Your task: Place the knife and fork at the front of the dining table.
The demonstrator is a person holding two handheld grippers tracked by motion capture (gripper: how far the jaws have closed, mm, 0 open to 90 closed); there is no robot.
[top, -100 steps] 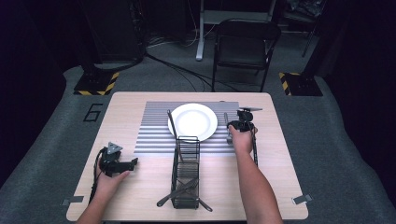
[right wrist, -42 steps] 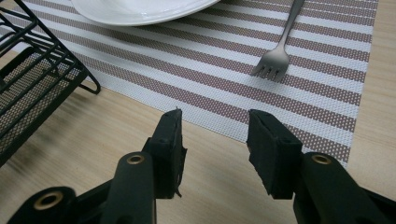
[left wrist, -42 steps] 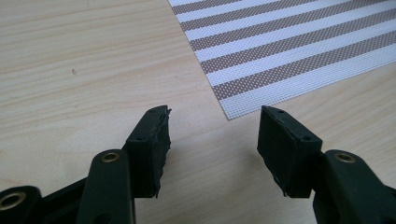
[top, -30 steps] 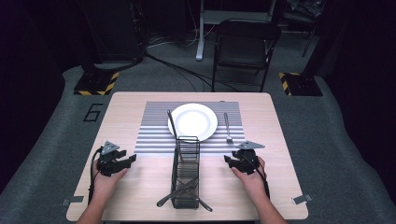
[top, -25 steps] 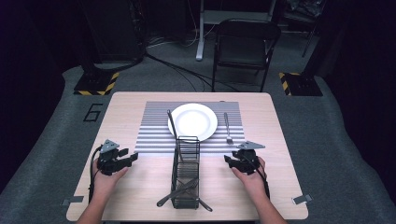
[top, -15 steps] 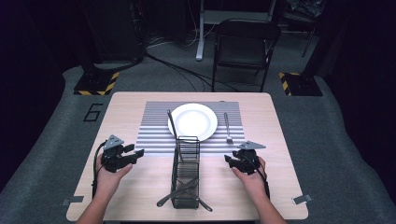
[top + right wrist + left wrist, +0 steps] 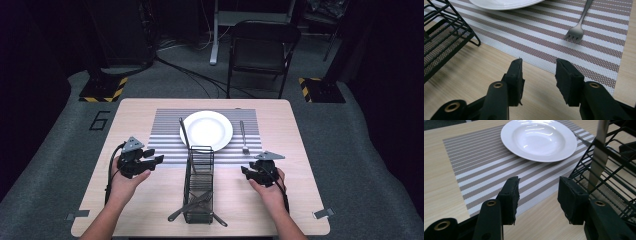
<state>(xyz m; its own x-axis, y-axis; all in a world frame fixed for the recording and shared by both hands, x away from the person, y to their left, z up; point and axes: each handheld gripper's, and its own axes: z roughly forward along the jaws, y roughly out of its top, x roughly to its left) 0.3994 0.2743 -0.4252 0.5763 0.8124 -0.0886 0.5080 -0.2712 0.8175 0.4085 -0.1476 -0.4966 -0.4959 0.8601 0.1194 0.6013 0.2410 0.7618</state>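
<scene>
The left tool is held above the bench, its 2 jaws partly apart with nothing between them; they have just been closing a little. Ahead of it and to its right stands the black wire cutlery basket, lying on its side with its long axis running from the person toward the white plate. A knife leans in the basket, blade tip pointing down toward the tool. The plate rests on the striped placemat. The right tool has jaws partly apart and empty. Just beyond it lies a fork, tines pointing toward the tool, handle away.
</scene>
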